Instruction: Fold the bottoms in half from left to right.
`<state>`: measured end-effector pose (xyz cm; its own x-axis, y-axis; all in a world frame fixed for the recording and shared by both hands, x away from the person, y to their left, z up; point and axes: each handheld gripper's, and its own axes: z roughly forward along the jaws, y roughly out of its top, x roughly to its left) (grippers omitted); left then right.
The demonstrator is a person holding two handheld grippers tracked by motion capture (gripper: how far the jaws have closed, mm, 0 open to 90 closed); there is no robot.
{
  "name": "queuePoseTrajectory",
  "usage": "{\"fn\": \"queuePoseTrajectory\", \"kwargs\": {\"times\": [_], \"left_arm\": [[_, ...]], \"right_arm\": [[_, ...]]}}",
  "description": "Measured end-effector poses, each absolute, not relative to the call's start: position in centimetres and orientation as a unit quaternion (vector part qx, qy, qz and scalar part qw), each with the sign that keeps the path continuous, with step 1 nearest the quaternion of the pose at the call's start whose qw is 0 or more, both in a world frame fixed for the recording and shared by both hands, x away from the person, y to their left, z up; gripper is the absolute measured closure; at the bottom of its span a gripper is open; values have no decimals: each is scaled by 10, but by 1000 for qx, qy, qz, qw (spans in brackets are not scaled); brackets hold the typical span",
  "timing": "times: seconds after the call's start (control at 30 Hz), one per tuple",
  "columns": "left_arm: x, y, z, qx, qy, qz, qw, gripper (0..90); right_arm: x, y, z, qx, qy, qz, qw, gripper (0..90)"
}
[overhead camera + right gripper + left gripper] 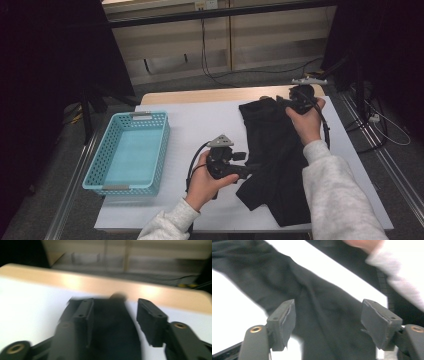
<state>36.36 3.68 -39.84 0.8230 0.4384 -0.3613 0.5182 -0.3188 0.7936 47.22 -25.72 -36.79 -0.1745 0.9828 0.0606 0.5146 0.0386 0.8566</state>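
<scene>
High view: black garment (274,150) lies on the white tabletop (200,125), long axis running from far edge toward you; your left hand-held gripper (241,170) sits at its near-left edge, your right hand-held gripper (295,103) at its far end, blue basket (102,170) well to the left. Left gripper view: jaws spread, cloth (322,315) between them, not pinched. Right gripper view: jaws apart over the dark fabric (112,327); blurred, contact hard to tell, near hem hidden by your sleeve

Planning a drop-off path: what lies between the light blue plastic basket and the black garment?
Bare white table cover, plus the left gripper near the black garment, in the high view.
</scene>
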Motion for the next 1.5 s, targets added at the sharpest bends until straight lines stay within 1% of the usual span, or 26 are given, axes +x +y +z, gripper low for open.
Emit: {"fn": "queuePoseTrajectory", "kwargs": {"times": [0.03, 0.07, 0.13, 0.23, 0.43, 0.53, 0.6, 0.67, 0.83, 0.93, 1.07, 1.13, 1.17, 1.23, 1.27, 1.33, 1.4, 1.5], "left_arm": [[366, 43, -402, 810, 303, -37, 500, 236], [368, 50, -406, 811, 309, -31, 496, 229], [373, 62, -412, 815, 322, -20, 481, 223], [380, 79, -417, 816, 340, 2, 468, 205], [390, 103, -424, 815, 363, 42, 450, 182], [393, 112, -433, 812, 380, 43, 441, 175], [394, 118, -438, 814, 385, 52, 433, 169], [395, 123, -440, 814, 388, 59, 428, 160], [395, 131, -439, 810, 394, 70, 428, 149], [395, 134, -440, 811, 393, 68, 428, 140], [394, 134, -440, 813, 392, 65, 425, 138], [394, 134, -440, 813, 391, 64, 426, 138], [394, 134, -440, 813, 391, 64, 426, 140], [394, 133, -440, 815, 390, 65, 423, 141], [393, 133, -441, 816, 389, 66, 422, 142], [394, 133, -441, 819, 386, 68, 419, 143], [394, 133, -441, 822, 384, 68, 415, 142], [394, 133, -442, 823, 383, 67, 414, 142]], "right_arm": [[466, -256, -374, 567, 667, 396, 278, 422], [458, -254, -381, 562, 679, 392, 265, 399], [442, -250, -392, 552, 697, 383, 250, 365], [417, -246, -405, 528, 723, 369, 250, 344], [371, -240, -418, 503, 746, 369, 234, 287], [351, -239, -422, 496, 749, 367, 240, 272], [338, -241, -425, 497, 747, 373, 236, 259], [331, -242, -424, 495, 751, 370, 231, 236], [318, -249, -424, 512, 734, 381, 231, 224], [313, -252, -426, 520, 731, 382, 222, 203], [310, -255, -431, 530, 730, 374, 215, 206], [308, -256, -432, 530, 733, 372, 208, 245], [307, -256, -433, 528, 735, 370, 210, 251], [304, -257, -434, 528, 737, 365, 210, 290], [303, -257, -435, 528, 739, 364, 208, 293], [301, -257, -437, 521, 748, 360, 200, 349], [299, -257, -438, 517, 751, 355, 205, 354], [298, -257, -440, 516, 753, 355, 202, 427]]}}
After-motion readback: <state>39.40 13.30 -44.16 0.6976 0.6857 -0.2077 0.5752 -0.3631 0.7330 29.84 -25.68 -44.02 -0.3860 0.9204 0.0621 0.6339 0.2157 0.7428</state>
